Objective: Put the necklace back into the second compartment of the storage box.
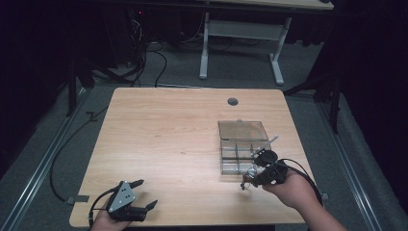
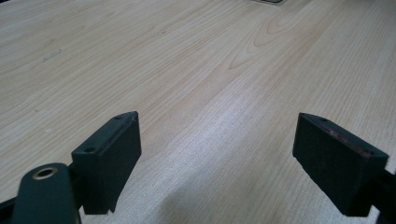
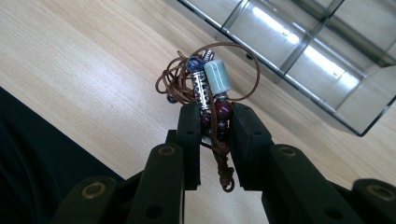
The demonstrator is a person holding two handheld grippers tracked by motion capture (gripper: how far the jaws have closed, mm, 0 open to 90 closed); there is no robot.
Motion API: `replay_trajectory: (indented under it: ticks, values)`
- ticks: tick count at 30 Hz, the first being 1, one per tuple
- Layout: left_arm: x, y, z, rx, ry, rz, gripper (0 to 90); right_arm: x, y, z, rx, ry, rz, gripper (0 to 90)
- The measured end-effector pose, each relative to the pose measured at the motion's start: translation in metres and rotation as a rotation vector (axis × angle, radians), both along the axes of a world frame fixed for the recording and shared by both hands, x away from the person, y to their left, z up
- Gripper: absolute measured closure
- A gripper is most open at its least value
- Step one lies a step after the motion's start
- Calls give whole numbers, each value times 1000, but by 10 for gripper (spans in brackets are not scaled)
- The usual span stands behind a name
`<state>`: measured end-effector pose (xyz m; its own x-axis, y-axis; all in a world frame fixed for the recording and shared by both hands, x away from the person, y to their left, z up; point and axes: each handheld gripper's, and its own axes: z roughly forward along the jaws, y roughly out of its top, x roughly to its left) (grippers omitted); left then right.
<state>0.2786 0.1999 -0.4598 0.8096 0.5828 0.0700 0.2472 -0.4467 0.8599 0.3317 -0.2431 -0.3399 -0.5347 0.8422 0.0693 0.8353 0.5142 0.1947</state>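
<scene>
A beaded bracelet on a brown cord, with a pale green bead, dark red beads and a silver spiral bead, is pinched between the black jaws of my right gripper. In the high view the right gripper holds the bracelet above the table, just in front of a clear plastic compartment box whose lid stands open. My left gripper rests near the table's front left edge, its jaws wide apart with nothing between them. In the left gripper view its pads frame bare wood.
The wooden table has a round cable hole at the back. The compartment box has several empty-looking cells. A white desk frame and cables stand on the grey floor behind the table.
</scene>
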Motion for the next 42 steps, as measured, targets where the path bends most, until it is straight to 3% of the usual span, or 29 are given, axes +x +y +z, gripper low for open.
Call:
replay_trajectory:
  ticks: [17,24,29,42]
  values:
    - [0,0,0,4,-1,-9,157,30,6,36,6,-32,-8,752]
    - [0,0,0,-5,3,-10,157,46,9,34,23,-17,-10,752]
    - [0,0,0,-2,4,-14,157,59,8,36,8,-25,-28,752]
    - [1,0,0,-4,9,-18,157,92,0,16,-13,-11,-75,752]
